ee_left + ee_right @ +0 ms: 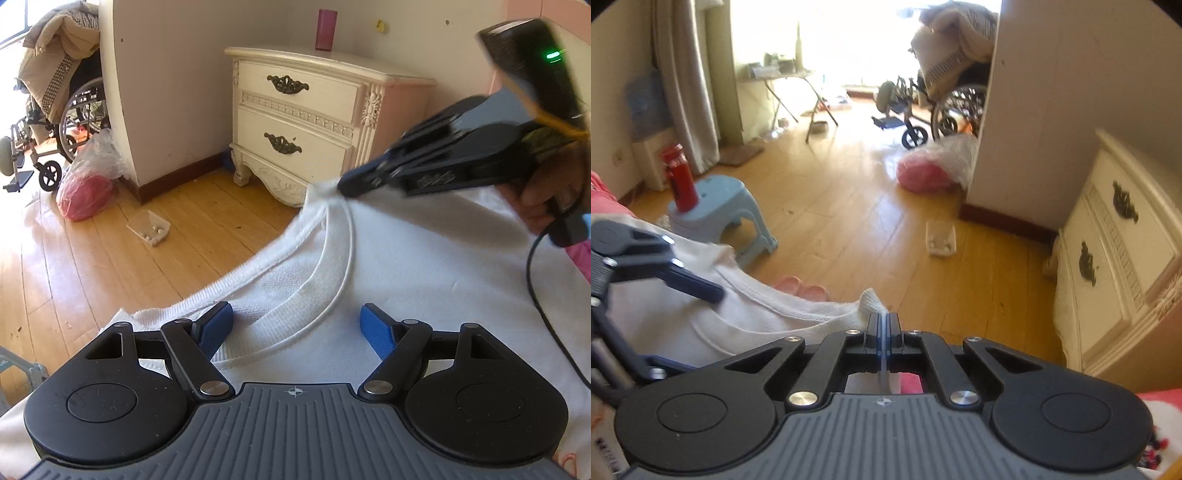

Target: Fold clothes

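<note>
Right wrist view: right gripper [884, 325] angled downward, jaws clenched on white shirt [746, 314]; left gripper [297, 328] released.

Much of the white garment [406, 258] is covered by the body of the left gripper [295, 328] in the left wrist view and is cut off at the right and bottom edges. The right gripper [347, 186] is smeared by blur there, and the hand [543, 195] behind it is cut by the frame edge. In the right wrist view, the pinched fold of cloth is hidden between the closed fingers [875, 328]. The wheelchair [923, 110] is partly concealed by the wall and washed out by window glare. The contents of the small tray [149, 229] are too small to be identified.
</note>
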Available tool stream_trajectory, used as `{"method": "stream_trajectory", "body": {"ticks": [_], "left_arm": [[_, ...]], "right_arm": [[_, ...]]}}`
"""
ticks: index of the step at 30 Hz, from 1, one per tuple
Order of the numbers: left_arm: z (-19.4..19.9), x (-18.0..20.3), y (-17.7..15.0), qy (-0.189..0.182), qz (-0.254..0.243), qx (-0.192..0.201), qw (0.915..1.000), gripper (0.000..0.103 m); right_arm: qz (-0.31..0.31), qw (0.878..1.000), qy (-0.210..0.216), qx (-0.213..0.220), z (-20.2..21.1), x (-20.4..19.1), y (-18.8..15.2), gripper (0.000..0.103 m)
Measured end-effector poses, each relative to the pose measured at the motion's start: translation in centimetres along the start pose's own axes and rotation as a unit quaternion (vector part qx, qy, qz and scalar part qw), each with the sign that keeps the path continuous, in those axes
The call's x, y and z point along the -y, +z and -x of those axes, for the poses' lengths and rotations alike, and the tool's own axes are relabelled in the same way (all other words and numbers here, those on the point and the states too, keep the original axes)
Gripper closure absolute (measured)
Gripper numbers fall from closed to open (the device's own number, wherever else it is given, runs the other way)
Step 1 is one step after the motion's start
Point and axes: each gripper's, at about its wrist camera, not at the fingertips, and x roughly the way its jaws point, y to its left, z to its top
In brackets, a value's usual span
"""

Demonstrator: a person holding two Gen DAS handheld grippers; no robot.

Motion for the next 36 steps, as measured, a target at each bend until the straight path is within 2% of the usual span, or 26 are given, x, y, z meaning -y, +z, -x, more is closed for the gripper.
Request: {"method": "stream_trajectory", "body": {"ticks": [4,8,9,10,11,13,17,19,21,23,24,27,28,30,31,32,34,36], "left_arm": [[0.0,0.2,0.0,0.004,-0.003,-0.001,1.0,0.026],[0.0,0.4,0.3,0.006,-0.003,-0.001,1.0,0.026],[0.1,0.4,0.5,0.006,-0.003,0.001,1.0,0.026],[0.1,0.4,0.7,0.005,-0.003,0.003,1.0,0.026],[0.2,0.5,0.9,0.003,-0.003,0.006,1.0,0.026],[0.3,0.9,1.4,0.0,-0.006,0.012,0.9999,0.026],[0.1,2.0,2.0,-0.003,-0.011,0.014,0.9998,0.026],[-0.1,2.6,2.0,-0.002,-0.015,0.011,0.9998,0.026],[-0.4,3.1,1.8,-0.001,-0.02,0.006,0.9998,0.026],[-0.7,3.6,1.6,0.001,-0.023,0.0,0.9997,0.026],[-0.8,3.7,1.6,0.001,-0.024,-0.001,0.9997,0.026],[-1.2,4.0,1.6,0.003,-0.025,-0.004,0.9997,0.026],[-1.3,4.0,1.6,0.003,-0.024,-0.004,0.9997,0.026],[-1.4,4.0,1.7,0.003,-0.022,-0.004,0.9998,0.026],[-1.6,4.1,1.7,0.003,-0.021,-0.003,0.9998,0.026],[-1.7,4.1,1.8,0.004,-0.021,-0.002,0.9998,0.026],[-1.8,4.3,1.8,0.005,-0.02,-0.001,0.9998,0.026],[-1.8,4.3,1.8,0.006,-0.018,0.0,0.9998,0.026]], "right_arm": [[-0.087,0.995,-0.05,-0.014,-1.6,2.5,0.5,0.099],[-0.204,0.976,-0.057,0.04,4.1,9.3,0.3,0.096],[-0.212,0.974,-0.064,0.051,6.1,10.8,-0.1,0.093],[-0.215,0.972,-0.07,0.058,7.9,12.2,-0.5,0.084],[-0.206,0.974,-0.078,0.056,9.5,13.2,-0.9,0.075],[-0.173,0.98,-0.092,0.035,11.4,14.4,-2.0,0.066],[-0.104,0.989,-0.084,-0.061,10.4,14.5,-4.0,0.059],[-0.081,0.989,-0.087,-0.088,8.9,13.9,-4.5,0.058],[-0.079,0.989,-0.087,-0.091,7.9,13.7,-4.8,0.053],[-0.075,0.99,-0.074,-0.093,6.8,13.5,-4.7,0.042],[-0.066,0.991,-0.07,-0.096,6.5,13.3,-4.8,0.042],[-0.035,0.989,-0.077,-0.12,5.6,12.6,-5.4,0.045],[-0.029,0.989,-0.079,-0.12,5.6,12.3,-5.7,0.049],[-0.019,0.989,-0.081,-0.118,5.8,11.7,-6.2,0.061],[-0.019,0.99,-0.079,-0.115,6.0,11.3,-6.4,0.079],[-0.011,0.99,-0.082,-0.112,6.1,10.9,-6.5,0.092],[0.014,0.99,-0.099,-0.102,6.3,10.0,-6.8,0.102],[0.018,0.989,-0.121,-0.079,7.0,9.5,-6.8,0.103]]}}
